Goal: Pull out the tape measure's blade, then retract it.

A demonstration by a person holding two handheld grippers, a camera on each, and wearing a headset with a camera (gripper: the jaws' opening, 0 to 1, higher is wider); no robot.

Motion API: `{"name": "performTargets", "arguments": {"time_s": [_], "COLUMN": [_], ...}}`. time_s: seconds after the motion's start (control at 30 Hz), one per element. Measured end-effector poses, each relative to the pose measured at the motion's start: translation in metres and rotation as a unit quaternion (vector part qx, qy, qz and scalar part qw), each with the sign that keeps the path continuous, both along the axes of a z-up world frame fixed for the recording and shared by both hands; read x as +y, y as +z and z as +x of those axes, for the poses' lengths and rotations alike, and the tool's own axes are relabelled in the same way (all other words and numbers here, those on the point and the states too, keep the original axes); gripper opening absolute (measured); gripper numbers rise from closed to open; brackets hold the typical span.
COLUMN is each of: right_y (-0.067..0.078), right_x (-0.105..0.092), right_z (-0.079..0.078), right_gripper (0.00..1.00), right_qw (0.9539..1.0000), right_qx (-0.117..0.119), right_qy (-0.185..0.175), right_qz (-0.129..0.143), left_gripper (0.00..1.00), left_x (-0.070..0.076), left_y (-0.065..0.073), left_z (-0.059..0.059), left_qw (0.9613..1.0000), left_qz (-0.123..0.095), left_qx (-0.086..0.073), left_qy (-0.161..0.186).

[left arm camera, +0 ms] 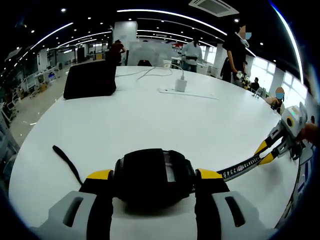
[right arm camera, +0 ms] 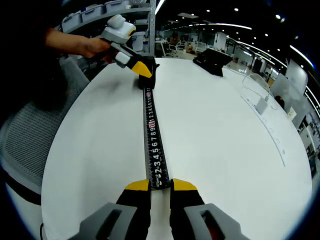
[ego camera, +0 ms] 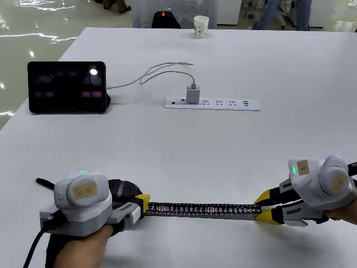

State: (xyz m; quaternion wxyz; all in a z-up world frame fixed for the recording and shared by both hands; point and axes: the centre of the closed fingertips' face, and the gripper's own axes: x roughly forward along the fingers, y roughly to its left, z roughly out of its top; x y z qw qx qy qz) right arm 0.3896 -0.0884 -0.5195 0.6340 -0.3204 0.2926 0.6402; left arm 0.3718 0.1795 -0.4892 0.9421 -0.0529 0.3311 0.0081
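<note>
Left gripper (left arm camera: 154,174) is clamping the black tape measure (ego camera: 124,190) for me, its yellow-tipped jaws pressing on either side of the case. The case is sitting on the white table (ego camera: 223,145) at the near left edge. A black wrist strap (left arm camera: 67,160) is trailing off the case to the left and lying flat on the tabletop.

Right gripper (right arm camera: 160,186) is pinching the free end of the blade (ego camera: 203,210), jaws narrowed to almost nothing around the tip. I am seeing the blade stretching in a straight line between the two grippers, lying low over the table with its printed numbers facing up. In the right gripper view it is running away from the jaws toward the case in the far gripper. I cannot tell whether the blade is touching the surface along its length.

Further back on the table, a dark tablet (ego camera: 67,86) is standing at the left. A white power strip (ego camera: 234,104) is lying near the middle with a charger (ego camera: 193,94) plugged into it, and a cable is looping from the charger to the tablet. A paper cup (ego camera: 201,25) is standing at the far edge.
</note>
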Motion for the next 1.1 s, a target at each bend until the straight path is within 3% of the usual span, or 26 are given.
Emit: {"name": "performTargets", "arguments": {"time_s": [0.27, 1.1], "right_y": [-0.0006, 0.0003], "right_x": [-0.0003, -0.0012], "right_z": [0.0001, -0.0018], "right_gripper": [0.1, 0.09], "right_qw": [1.0, 1.0], "right_qx": [0.001, 0.002], "right_qy": [-0.001, 0.0], "right_qz": [-0.003, -0.009], "left_gripper": [0.62, 0.57], "left_x": [0.0004, 0.0023], "left_y": [-0.0035, -0.0051], "left_z": [0.0001, -0.001], "left_qw": [0.9999, 0.9996], "left_qz": [0.007, 0.016], "left_qx": [0.015, 0.024], "left_qy": [0.001, 0.004]}}
